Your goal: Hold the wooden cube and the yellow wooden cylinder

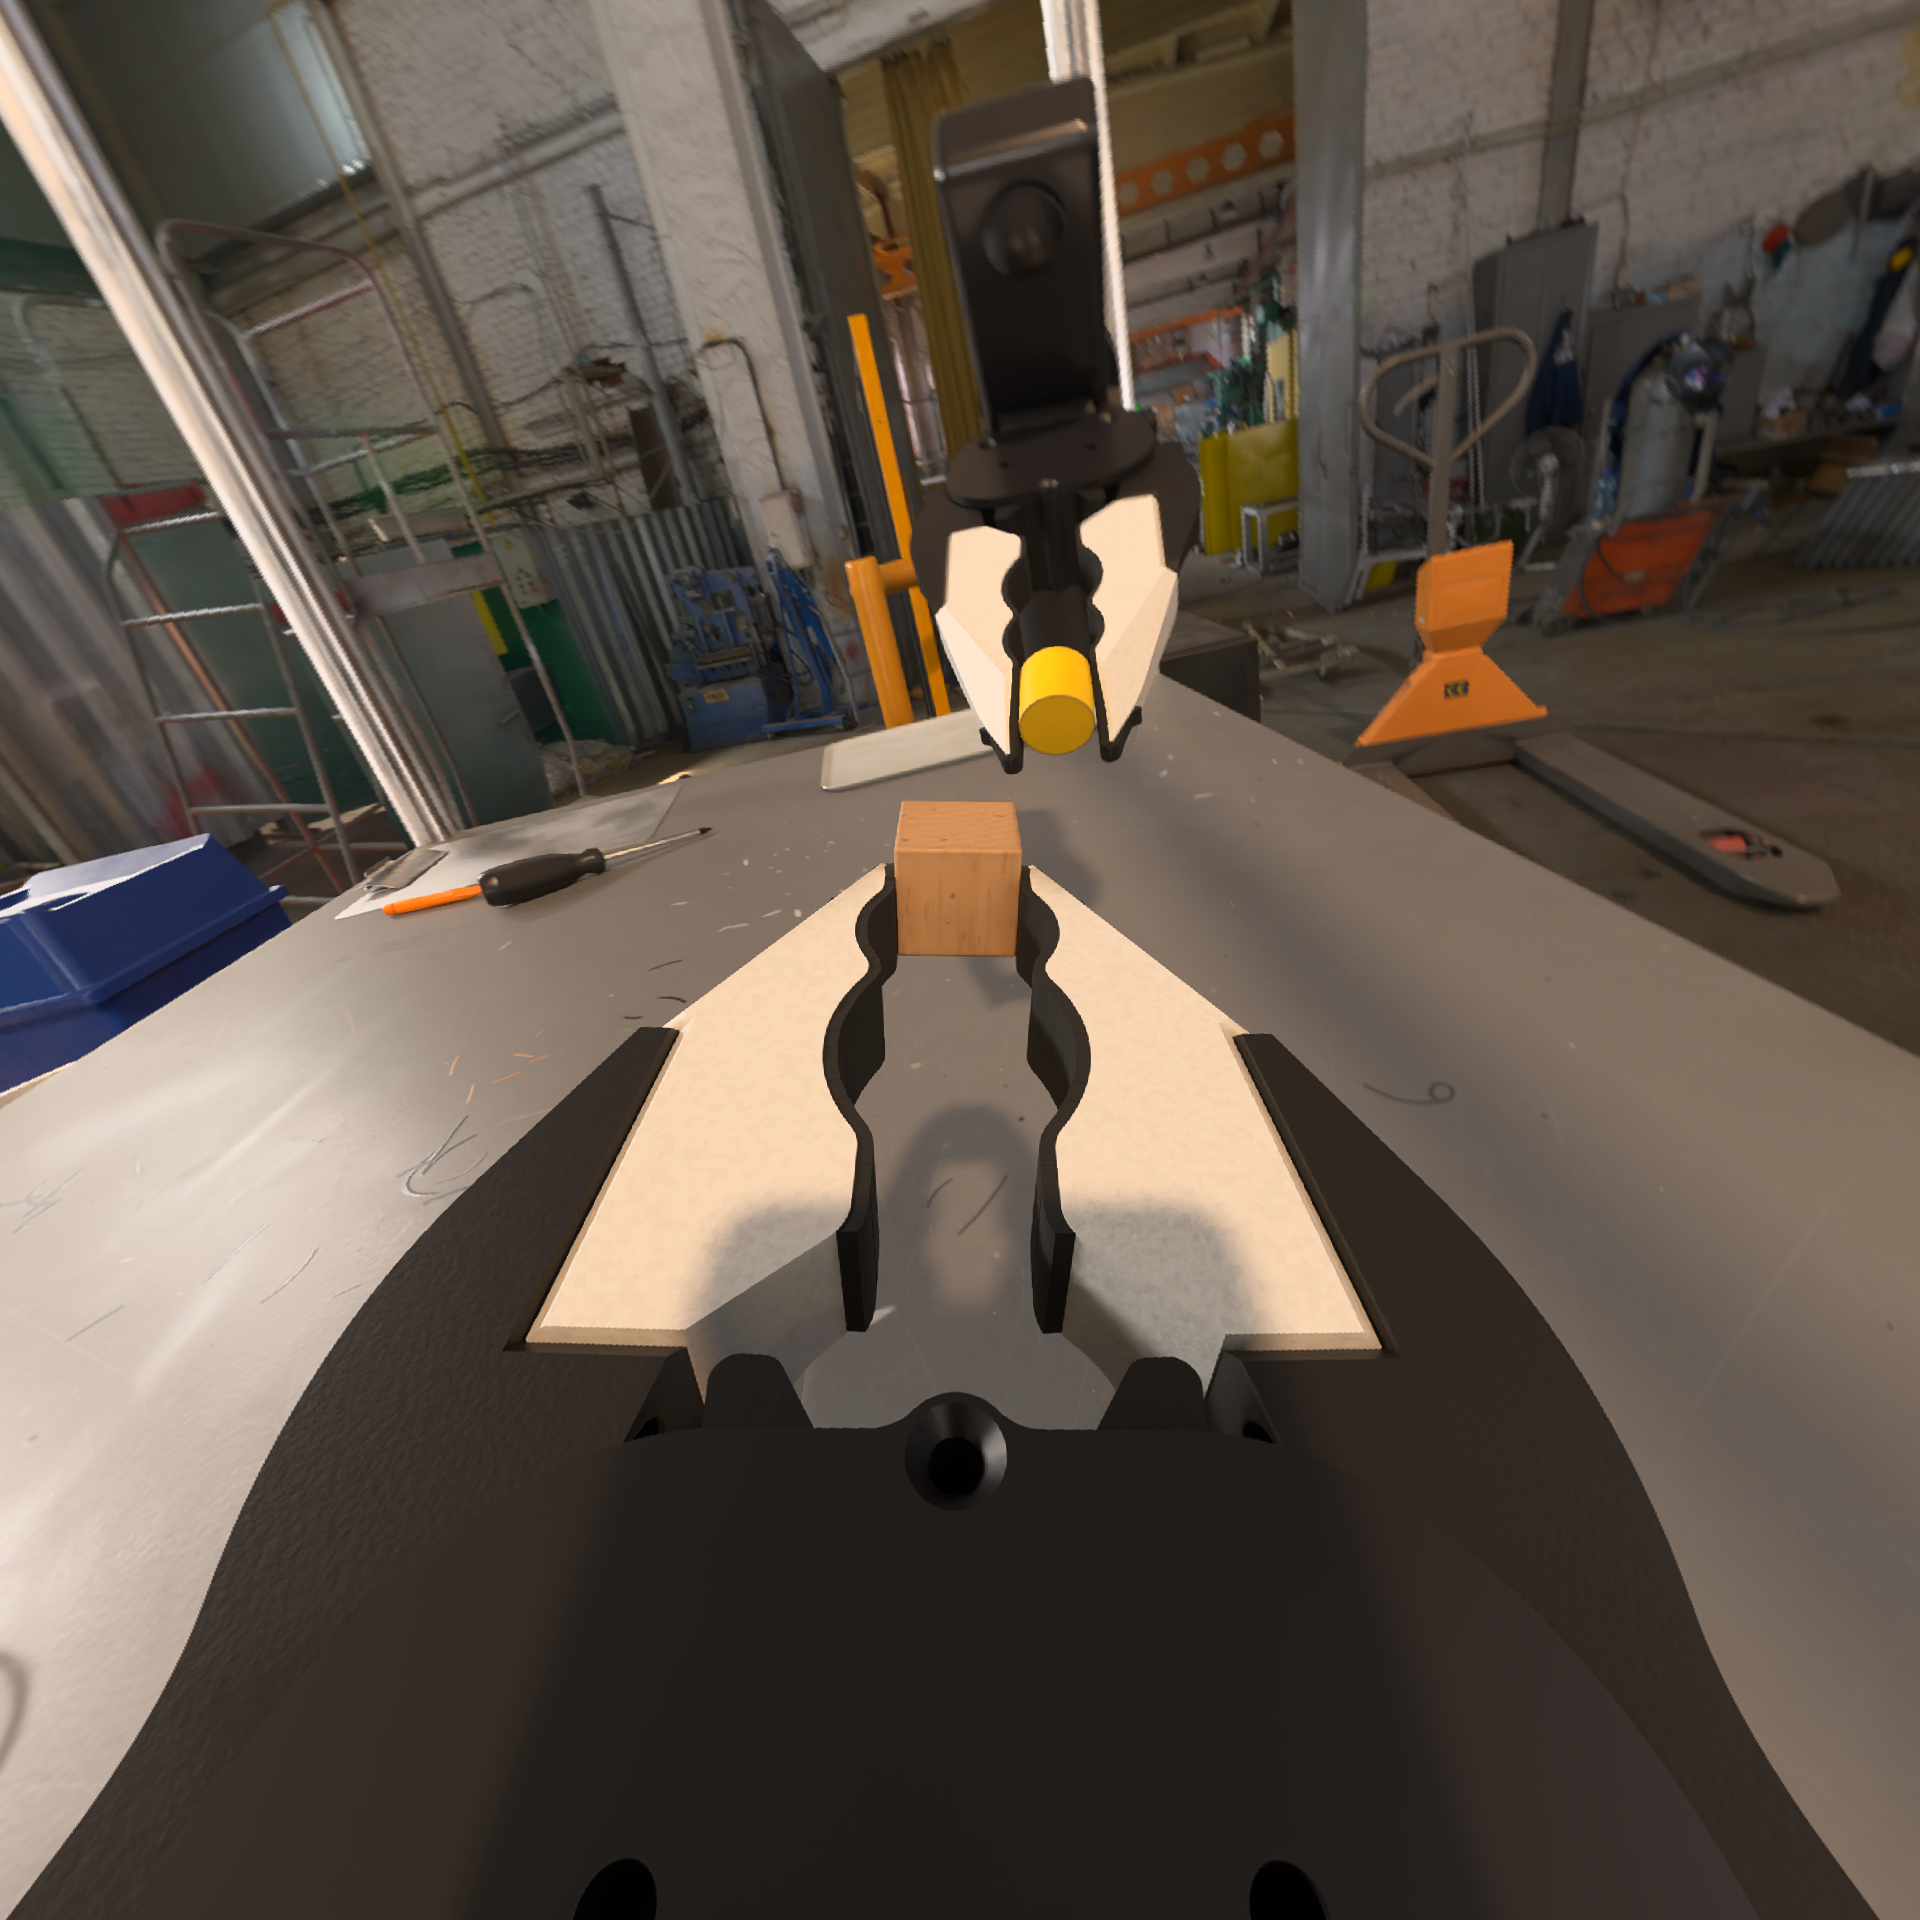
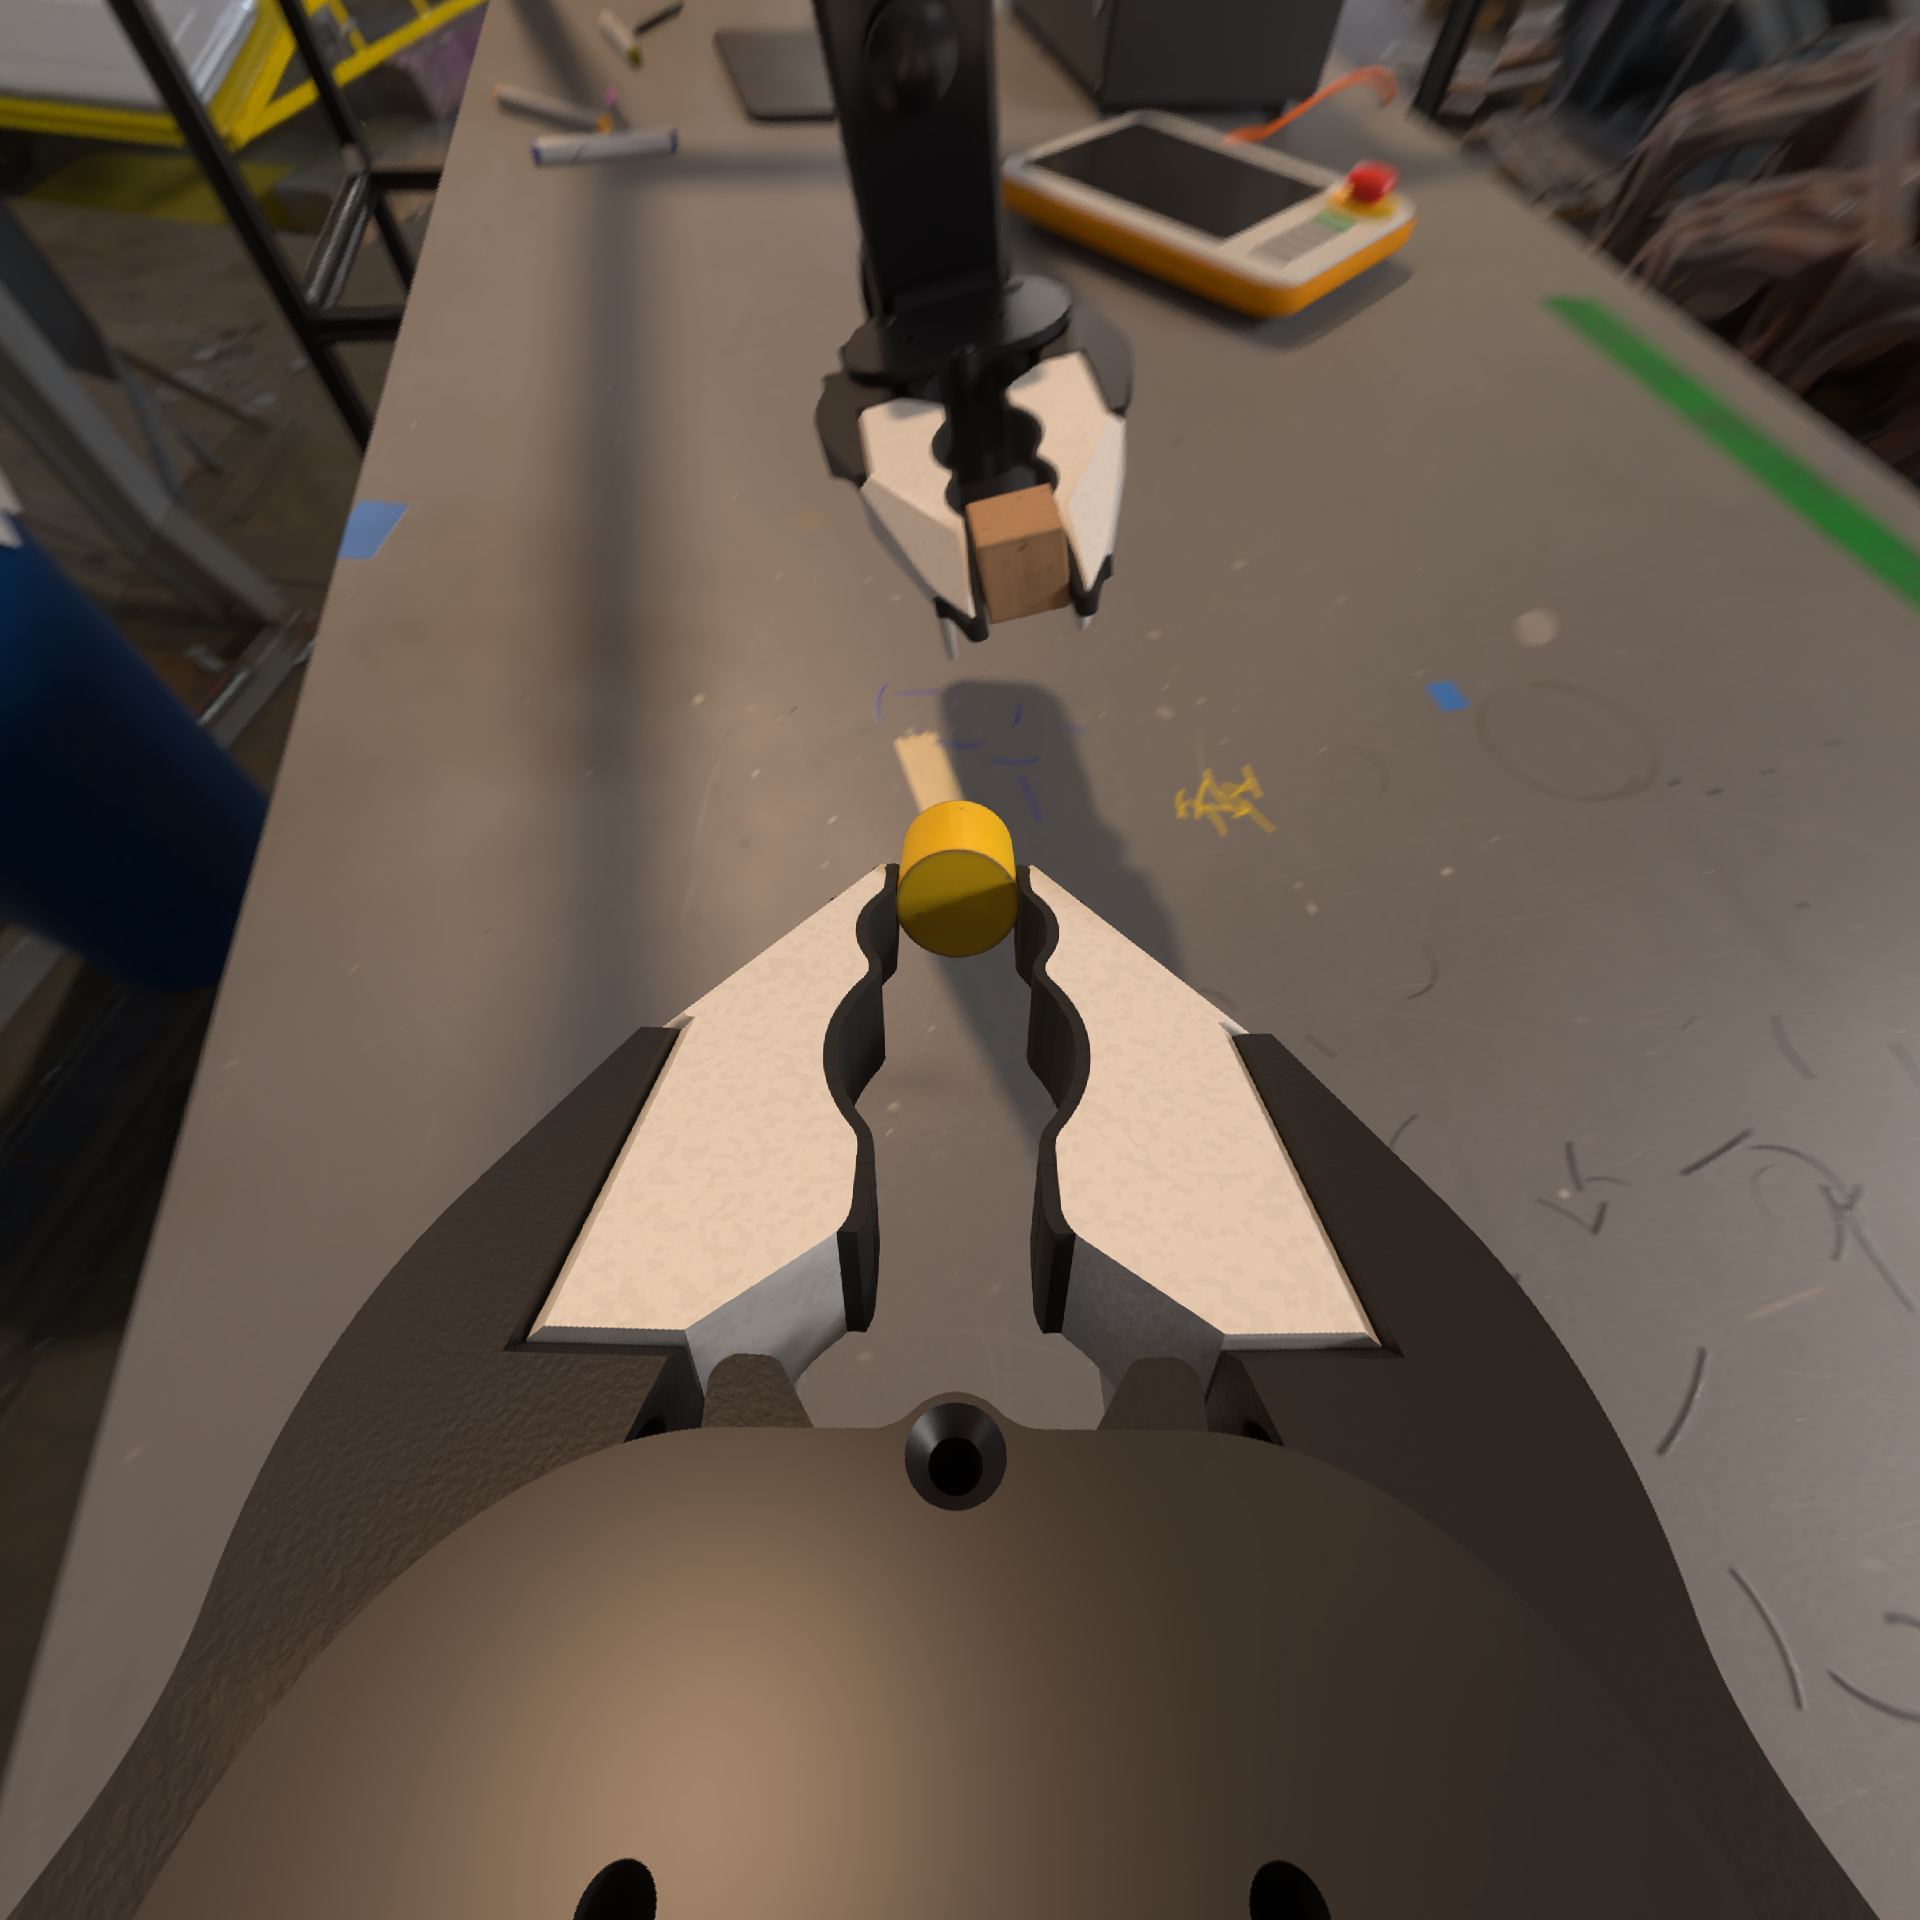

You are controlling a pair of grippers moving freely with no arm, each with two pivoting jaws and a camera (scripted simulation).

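In the left wrist view my left gripper point(image 1: 956, 894) is shut on the wooden cube point(image 1: 956, 878), held between its fingertips above the grey table point(image 1: 312, 1143). Facing it, my right gripper point(image 1: 1058, 738) is shut on the yellow wooden cylinder point(image 1: 1055, 701), its round end towards me. In the right wrist view my right gripper point(image 2: 956, 888) grips the yellow cylinder point(image 2: 956, 894) at its fingertips. The left gripper point(image 2: 1023, 613) hangs opposite with the cube point(image 2: 1020, 556) between its fingers. Both objects are lifted off the table point(image 2: 520, 831).
A black-handled screwdriver point(image 1: 566, 871), an orange pencil point(image 1: 431, 902) and a blue bin point(image 1: 114, 935) lie at the left. A flat tray point(image 1: 894, 750) lies behind. An orange-edged pendant with a red button point(image 2: 1210, 208), markers point(image 2: 603, 145), green tape point(image 2: 1745, 436) lie on the table.
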